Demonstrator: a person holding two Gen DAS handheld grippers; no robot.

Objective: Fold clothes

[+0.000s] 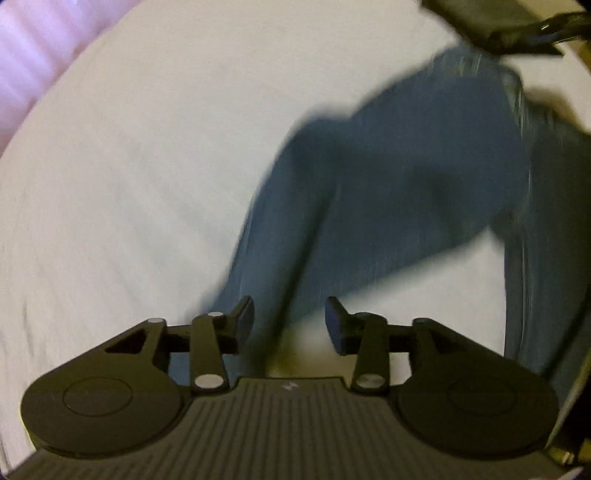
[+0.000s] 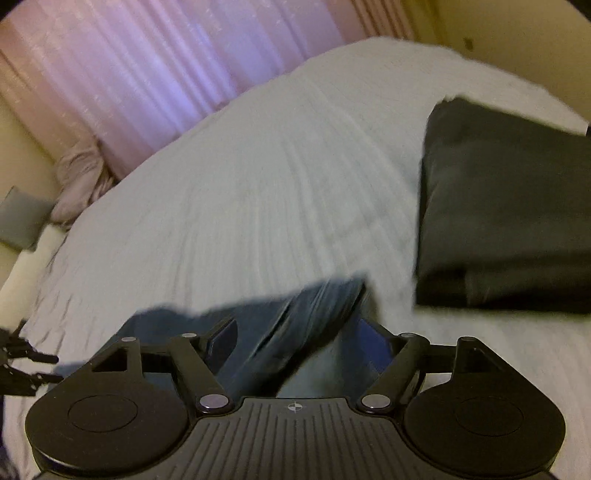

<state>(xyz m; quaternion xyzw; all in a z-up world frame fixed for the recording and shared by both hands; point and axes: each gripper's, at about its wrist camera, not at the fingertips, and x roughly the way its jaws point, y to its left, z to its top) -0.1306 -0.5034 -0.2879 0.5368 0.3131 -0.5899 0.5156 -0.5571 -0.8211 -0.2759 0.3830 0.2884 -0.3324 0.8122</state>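
A pair of blue jeans (image 1: 388,177) lies spread on the white bed sheet (image 1: 129,166), blurred by motion. My left gripper (image 1: 290,321) points steeply down over one trouser leg. Its fingers stand apart and neither pad presses the cloth. In the right wrist view the jeans (image 2: 280,314) run just ahead of and under my right gripper (image 2: 295,339). Its jaws stand wide, with denim showing in the gap but not pinched. Both grippers hang a little above the fabric.
A folded dark garment (image 2: 509,206) lies on the sheet (image 2: 258,184) to the right. Pink curtains (image 2: 166,74) and a bunched pillow (image 2: 81,177) lie past the bed's far edge. A dark blurred shape (image 1: 528,33) sits at the top right of the left wrist view.
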